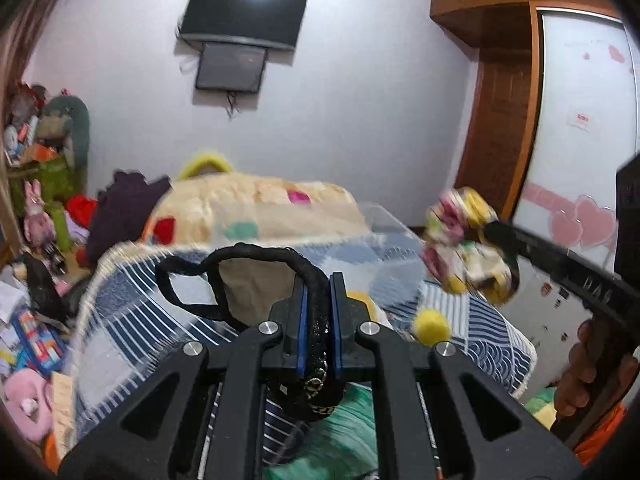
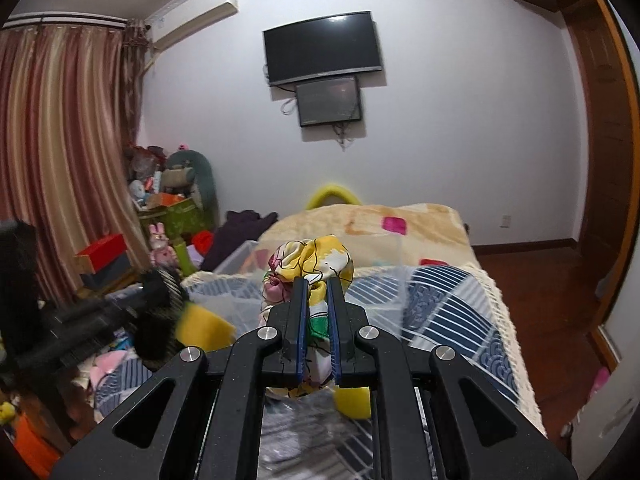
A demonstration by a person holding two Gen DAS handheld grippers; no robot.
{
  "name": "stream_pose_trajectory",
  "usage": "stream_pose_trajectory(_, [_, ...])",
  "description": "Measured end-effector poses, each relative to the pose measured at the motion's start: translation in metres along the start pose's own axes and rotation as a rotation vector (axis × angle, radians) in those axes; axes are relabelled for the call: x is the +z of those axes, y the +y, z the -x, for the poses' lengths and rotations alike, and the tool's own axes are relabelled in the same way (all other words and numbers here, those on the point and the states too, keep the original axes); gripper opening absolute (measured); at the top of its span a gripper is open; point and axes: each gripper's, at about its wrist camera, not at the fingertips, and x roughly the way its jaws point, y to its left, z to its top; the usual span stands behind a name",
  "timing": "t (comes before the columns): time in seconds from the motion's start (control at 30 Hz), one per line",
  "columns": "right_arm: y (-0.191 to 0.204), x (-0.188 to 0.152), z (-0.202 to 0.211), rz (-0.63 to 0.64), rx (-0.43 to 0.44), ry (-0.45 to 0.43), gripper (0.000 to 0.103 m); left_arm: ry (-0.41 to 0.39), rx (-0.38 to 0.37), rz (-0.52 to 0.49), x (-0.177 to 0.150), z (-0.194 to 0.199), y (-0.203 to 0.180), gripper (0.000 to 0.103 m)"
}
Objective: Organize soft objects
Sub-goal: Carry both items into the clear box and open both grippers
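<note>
Hand [image 1: 588, 372] only in left view, curtain [image 2: 60, 152] only in right

Blanket [image 2: 380, 224] on bed [image 2: 452, 304], far end; TV [image 2: 322, 46] on wall behind; toy pile [image 2: 172, 196] left.

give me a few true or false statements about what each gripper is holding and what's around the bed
1. The left gripper is shut on a black lace garment. True.
2. The right gripper is open and holds nothing. False: it is shut on a floral cloth in yellow, pink and white.
3. A television hangs on the wall beyond the bed. True.
4. The bed cover is plain red. False: it is a blue and white patterned quilt, with a cream blanket further back.
5. Curtains hang on the left side of the room in the right wrist view. True.
</note>
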Motion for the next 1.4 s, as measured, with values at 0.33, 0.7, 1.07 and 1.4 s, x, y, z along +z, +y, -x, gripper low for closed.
stream_pose_trajectory(0.33, [0.037,-0.023,-0.036,0.051,0.111,0.108,0.009,0.026,-0.029,0.058,-0.011,0.000,0.009,0.009])
stream_pose_trajectory(0.7, [0.052,-0.045,-0.068,0.097,0.125,0.223,0.009,-0.039,0.020,0.067,0.012,0.027,0.028,0.009])
stream_pose_trajectory(1.07, [0.024,-0.017,-0.045,0.029,0.092,0.144,0.009,-0.089,0.069,0.008,0.046,0.029,0.024,0.009])
stream_pose_trajectory(1.4, [0.006,0.019,-0.039,0.062,0.004,0.070,0.009,-0.092,0.070,-0.042,0.080,-0.002,0.016,0.009])
